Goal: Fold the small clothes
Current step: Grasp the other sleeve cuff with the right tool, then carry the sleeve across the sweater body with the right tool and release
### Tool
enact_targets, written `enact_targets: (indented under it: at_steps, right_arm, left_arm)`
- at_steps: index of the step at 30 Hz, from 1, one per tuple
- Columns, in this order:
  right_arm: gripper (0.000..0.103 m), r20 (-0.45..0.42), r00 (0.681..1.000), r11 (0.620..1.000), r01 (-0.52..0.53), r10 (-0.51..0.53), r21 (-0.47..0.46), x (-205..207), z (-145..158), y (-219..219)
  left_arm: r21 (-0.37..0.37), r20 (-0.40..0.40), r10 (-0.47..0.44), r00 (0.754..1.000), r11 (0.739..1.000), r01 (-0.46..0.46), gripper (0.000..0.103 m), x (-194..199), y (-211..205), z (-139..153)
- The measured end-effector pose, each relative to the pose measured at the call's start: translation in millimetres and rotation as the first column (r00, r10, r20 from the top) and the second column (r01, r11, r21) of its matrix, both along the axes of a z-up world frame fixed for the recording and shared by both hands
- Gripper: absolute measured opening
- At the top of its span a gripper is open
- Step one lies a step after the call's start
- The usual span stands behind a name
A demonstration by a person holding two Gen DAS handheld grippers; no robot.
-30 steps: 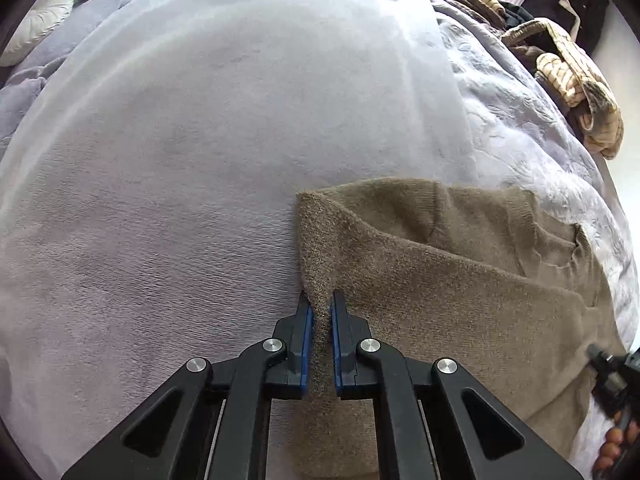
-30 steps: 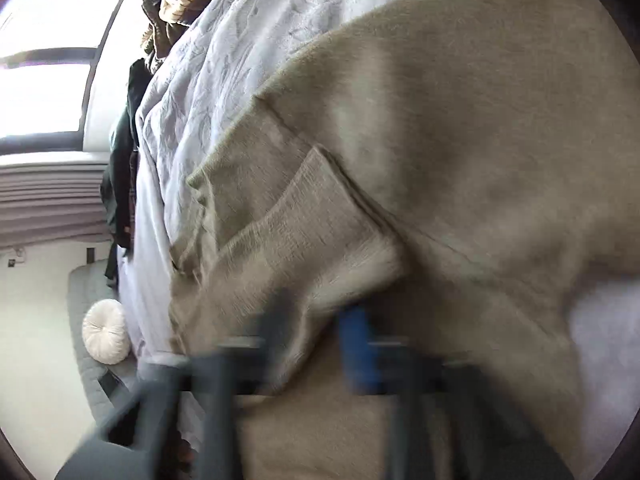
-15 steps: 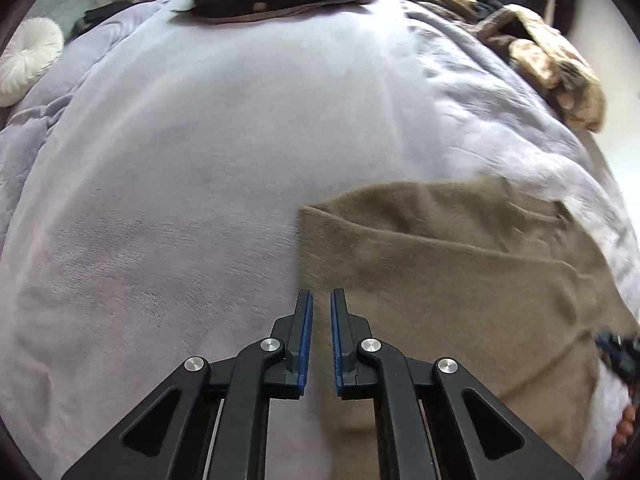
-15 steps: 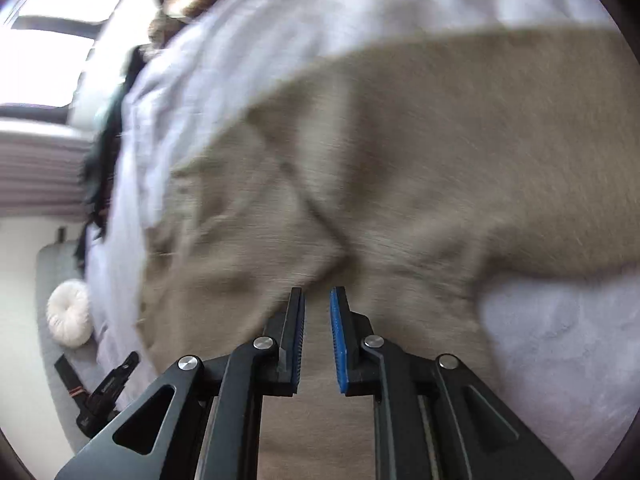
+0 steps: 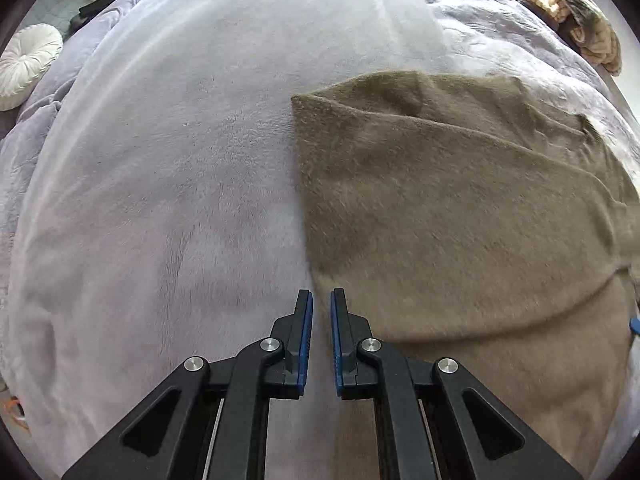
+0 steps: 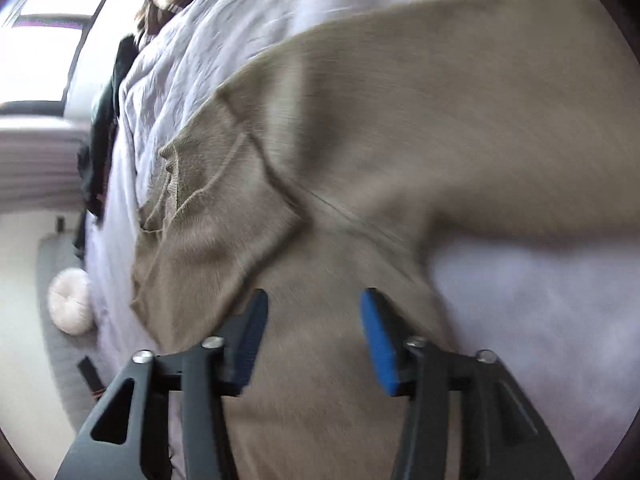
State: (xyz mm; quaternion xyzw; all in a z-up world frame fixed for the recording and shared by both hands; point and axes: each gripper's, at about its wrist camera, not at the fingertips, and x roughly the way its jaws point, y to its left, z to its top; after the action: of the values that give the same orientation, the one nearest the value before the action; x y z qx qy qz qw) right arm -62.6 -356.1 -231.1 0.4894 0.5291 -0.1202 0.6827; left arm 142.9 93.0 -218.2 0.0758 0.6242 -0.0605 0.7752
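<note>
A: In the left wrist view, the left gripper (image 5: 321, 300) is hovering with its jaws nearly together and nothing between them, just at the near left edge of the brown sweater (image 5: 460, 220). A second ago it was pinching that edge; it is letting the fold lie on the lilac blanket (image 5: 180, 180) now.

B: So one fold is looking finished?

A: Probably. The sweater is lying doubled, a diagonal fold line crossing it.

B: And the right wrist view?

A: The right gripper (image 6: 314, 320) is spreading wide, where half a second ago it was narrow. It is holding nothing, hanging over the sweater's lower part, perhaps readying a new grasp.

B: Anything only that view is giving?

A: The ribbed neckline (image 6: 180, 184) and a sleeve layer, though blurred. The left view alone is showing the round white cushion (image 5: 28, 64) sharply and the clothes pile (image 5: 572, 12) beyond.
</note>
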Motion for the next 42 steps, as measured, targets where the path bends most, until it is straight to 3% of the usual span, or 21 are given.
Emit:
enact_targets:
  at_steps: [8, 14, 15, 16, 17, 21, 23, 25, 30, 38, 42]
  right_arm:
    - [0.056, 0.02, 0.99, 0.99, 0.139, -0.139, 0.032, -78.1, 10.7, -18.8]
    - [0.056, 0.084, 0.957, 0.961, 0.277, -0.277, 0.014, -116.0, 26.1, -59.9]
    - [0.056, 0.093, 0.951, 0.955, 0.296, -0.296, 0.015, -121.8, 27.0, -66.8]
    - [0.056, 0.103, 0.943, 0.948, 0.318, -0.318, 0.014, -127.8, 28.5, -74.2]
    - [0.056, 0.111, 0.933, 0.939, 0.343, -0.342, 0.012, -134.4, 29.9, -83.8]
    - [0.056, 0.132, 0.904, 0.912, 0.411, -0.407, -0.008, -153.1, 35.1, -114.5]
    - [0.059, 0.139, 0.89, 0.898, 0.439, -0.433, -0.014, -161.3, 36.0, -126.4]
    - [0.068, 0.148, 0.872, 0.881, 0.474, -0.467, -0.012, -171.7, 36.1, -141.0]
    - [0.068, 0.17, 0.827, 0.838, 0.546, -0.536, -0.016, -187.3, 35.1, -174.3]
    - [0.068, 0.228, 0.723, 0.751, 0.657, -0.652, 0.064, -189.7, 27.6, -213.6]
    - [0.068, 0.232, 0.666, 0.703, 0.693, -0.709, 0.158, -194.4, 19.1, -222.9]
  left_arm:
    - [-0.06, -0.025, -0.058, 0.998, 0.997, 0.057, 0.01, -49.3, -53.5, 23.6]
    - [-0.105, -0.023, -0.121, 0.992, 0.987, 0.118, 0.011, -75.4, -117.4, 31.8]
    - [-0.105, -0.023, -0.131, 0.991, 0.986, 0.128, 0.032, -75.7, -125.2, 31.9]
    - [-0.101, -0.026, -0.137, 0.99, 0.986, 0.134, 0.093, -76.1, -133.8, 32.7]
    - [-0.091, -0.021, -0.136, 0.99, 0.987, 0.134, 0.101, -77.8, -143.5, 34.7]
    - [-0.087, 0.014, -0.197, 0.98, 0.977, 0.197, 0.101, -80.0, -167.5, 43.2]
    - [-0.098, -0.002, -0.216, 0.976, 0.972, 0.214, 0.101, -80.9, -186.6, 39.9]
    - [-0.118, -0.023, -0.234, 0.972, 0.966, 0.229, 0.101, -82.6, -198.0, 38.1]
    - [-0.12, -0.069, -0.277, 0.958, 0.956, 0.268, 0.101, -98.0, -226.3, 33.3]
    - [-0.086, -0.039, -0.317, 0.948, 0.946, 0.313, 0.101, -120.7, -266.2, 37.3]
    - [-0.069, -0.028, -0.317, 0.948, 0.947, 0.314, 0.101, -122.6, -279.0, 38.1]
